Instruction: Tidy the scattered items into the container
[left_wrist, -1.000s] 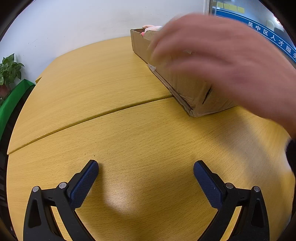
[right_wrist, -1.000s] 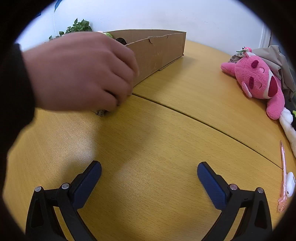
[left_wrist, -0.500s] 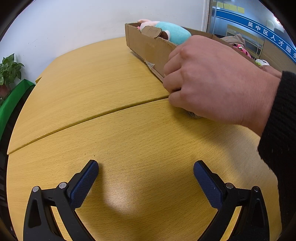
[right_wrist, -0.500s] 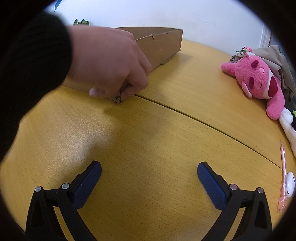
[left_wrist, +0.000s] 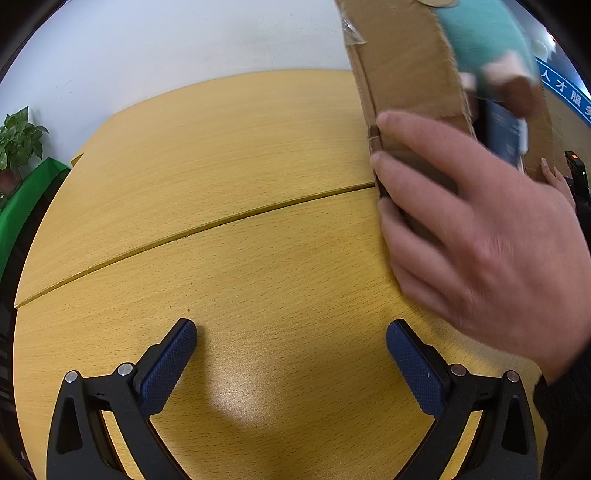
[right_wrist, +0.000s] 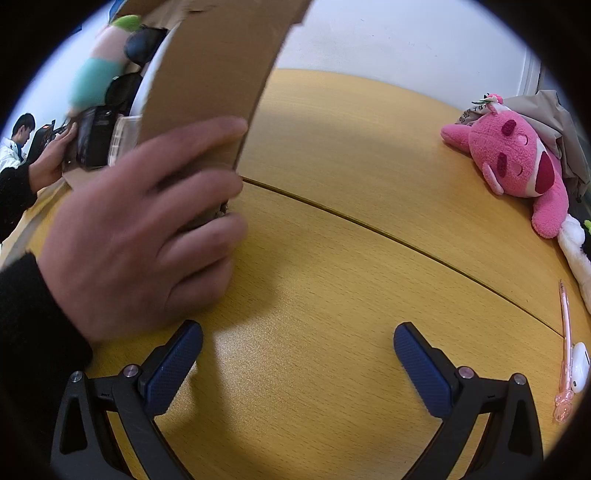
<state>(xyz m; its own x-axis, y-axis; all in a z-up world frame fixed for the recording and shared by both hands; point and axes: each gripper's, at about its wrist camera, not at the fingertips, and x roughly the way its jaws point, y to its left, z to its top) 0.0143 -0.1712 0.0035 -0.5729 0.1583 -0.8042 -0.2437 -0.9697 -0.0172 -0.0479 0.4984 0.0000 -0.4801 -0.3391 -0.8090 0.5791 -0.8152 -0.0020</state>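
A bare hand (left_wrist: 480, 236) grips the near end of the cardboard box (left_wrist: 402, 62) and tips it up steeply off the yellow table (left_wrist: 229, 155). A teal plush (left_wrist: 480, 40) and dark items slide inside it. The same box (right_wrist: 214, 77) and hand (right_wrist: 140, 229) show in the right wrist view. My left gripper (left_wrist: 291, 354) is open and empty, low over the table. My right gripper (right_wrist: 299, 358) is open and empty too. A pink plush (right_wrist: 517, 158), a pink pen (right_wrist: 565, 347) and a white earbud case (right_wrist: 579, 365) lie at the right.
A potted plant (left_wrist: 18, 140) and a green surface (left_wrist: 22, 206) stand off the table's left edge. A grey cloth (right_wrist: 546, 114) lies behind the pink plush. A white plush part (right_wrist: 576, 254) lies at the right edge. A person (right_wrist: 18, 144) sits far left.
The hand has lifted the near end of the box from flat on the table to steeply tilted, and its contents shift. Both grippers stay still and open.
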